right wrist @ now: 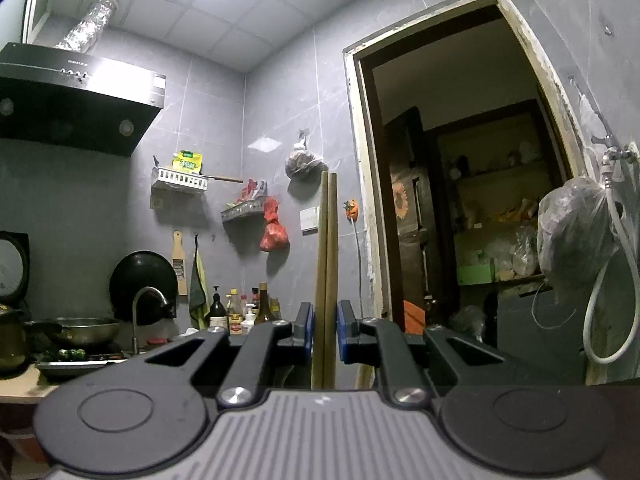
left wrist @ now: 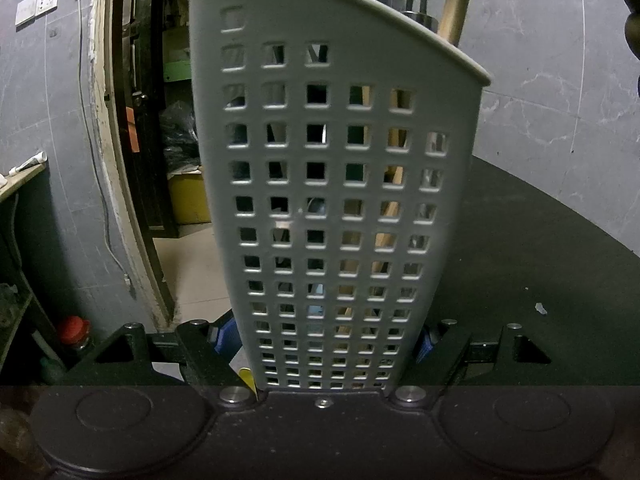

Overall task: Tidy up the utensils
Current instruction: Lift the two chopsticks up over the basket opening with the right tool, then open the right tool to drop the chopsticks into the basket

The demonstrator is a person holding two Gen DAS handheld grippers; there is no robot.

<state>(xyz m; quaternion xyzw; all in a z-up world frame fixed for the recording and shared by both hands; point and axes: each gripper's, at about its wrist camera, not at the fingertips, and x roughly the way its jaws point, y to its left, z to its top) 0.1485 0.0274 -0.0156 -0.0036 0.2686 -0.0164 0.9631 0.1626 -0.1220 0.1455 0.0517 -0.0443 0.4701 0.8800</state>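
My left gripper (left wrist: 326, 344) holds the grey perforated utensil holder (left wrist: 332, 184), which fills the centre of the left wrist frame. The blue pads sit against its two side walls near the base, so the jaws are closed on it at a wide setting. The holder stands upright on the dark counter (left wrist: 540, 248), with its long axis running up the frame. Handles already rise from its slanted rim at the upper right: a wooden handle (left wrist: 458, 0) and some metal ones that I cannot identify.

My right gripper (right wrist: 324, 334) is nearly closed on a pair of wooden chopsticks (right wrist: 326, 264). They stand in the middle of the right wrist frame and their long axis points straight up, away from the fingers. The camera looks toward the wall and the doorway (right wrist: 460, 184), so the holder is not in this view.

I judge the coming move depends on this: the chopsticks are vertical and so is the holder, but the free ends point upward. The right hand must turn over or come from above the rim to drop them in.

There is small white writing on the range hood (right wrist: 80, 100) at the upper left, and labels on the bottles (right wrist: 244, 312), but I cannot read any of it.
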